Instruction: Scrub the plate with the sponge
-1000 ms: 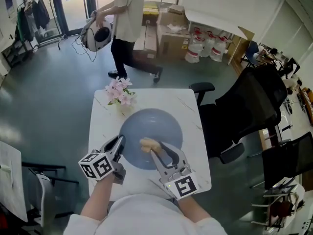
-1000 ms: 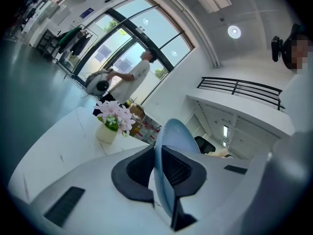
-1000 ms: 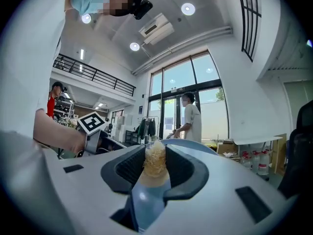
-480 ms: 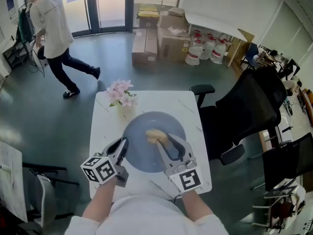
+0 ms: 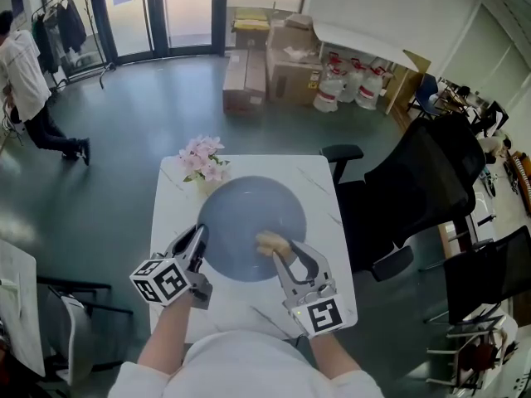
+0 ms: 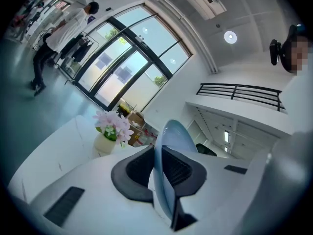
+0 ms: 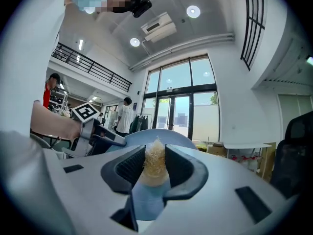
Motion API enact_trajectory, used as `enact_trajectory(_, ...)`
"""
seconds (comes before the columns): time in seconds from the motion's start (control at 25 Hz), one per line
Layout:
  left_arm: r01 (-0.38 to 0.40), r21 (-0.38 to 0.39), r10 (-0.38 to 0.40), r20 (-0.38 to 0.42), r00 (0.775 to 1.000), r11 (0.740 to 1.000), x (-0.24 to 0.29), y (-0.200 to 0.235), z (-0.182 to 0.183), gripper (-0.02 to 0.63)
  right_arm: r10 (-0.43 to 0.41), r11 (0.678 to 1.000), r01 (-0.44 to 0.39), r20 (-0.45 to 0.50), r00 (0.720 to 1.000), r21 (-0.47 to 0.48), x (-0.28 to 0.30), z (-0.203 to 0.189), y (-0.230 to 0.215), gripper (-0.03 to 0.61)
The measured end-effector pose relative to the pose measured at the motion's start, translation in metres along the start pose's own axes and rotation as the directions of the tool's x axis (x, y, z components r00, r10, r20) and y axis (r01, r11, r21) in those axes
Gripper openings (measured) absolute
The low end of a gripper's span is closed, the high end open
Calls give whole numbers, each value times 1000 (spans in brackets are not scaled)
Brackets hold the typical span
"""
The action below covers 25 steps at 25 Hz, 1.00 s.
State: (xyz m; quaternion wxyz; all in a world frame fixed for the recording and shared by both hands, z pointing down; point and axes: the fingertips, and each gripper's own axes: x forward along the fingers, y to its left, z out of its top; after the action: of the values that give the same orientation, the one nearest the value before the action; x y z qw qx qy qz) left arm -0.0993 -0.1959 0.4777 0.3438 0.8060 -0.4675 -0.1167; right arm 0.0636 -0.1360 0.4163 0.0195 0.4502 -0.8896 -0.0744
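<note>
A round blue-grey plate (image 5: 249, 218) is held over the white table, and my left gripper (image 5: 199, 243) is shut on its left rim. In the left gripper view the plate (image 6: 168, 136) stands edge-on, pinched between the dark pads (image 6: 137, 168). My right gripper (image 5: 280, 254) is shut on a pale yellow fibrous sponge (image 5: 270, 242) that rests against the plate's near right part. In the right gripper view the sponge (image 7: 155, 163) sits squeezed between the jaws, with the plate (image 7: 171, 137) behind it and the left gripper (image 7: 100, 131) to the left.
A small vase of pink flowers (image 5: 203, 160) stands at the far left corner of the table (image 5: 323, 214). A black office chair (image 5: 415, 185) is close on the right. Cardboard boxes (image 5: 282, 60) lie on the floor beyond, and a person (image 5: 25, 65) walks at far left.
The sponge slid right and away across the plate, then back toward me. The plate shifted slightly in the left grip. The person in the background walked off to the left.
</note>
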Motion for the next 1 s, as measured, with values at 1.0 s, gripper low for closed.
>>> enact_trajectory(1.0, 4, -10, -4, -9, 1000, 1000, 6, 2, -4, 50, -31, 999, 30, -68, 997, -19, 0, -18, -18, 130)
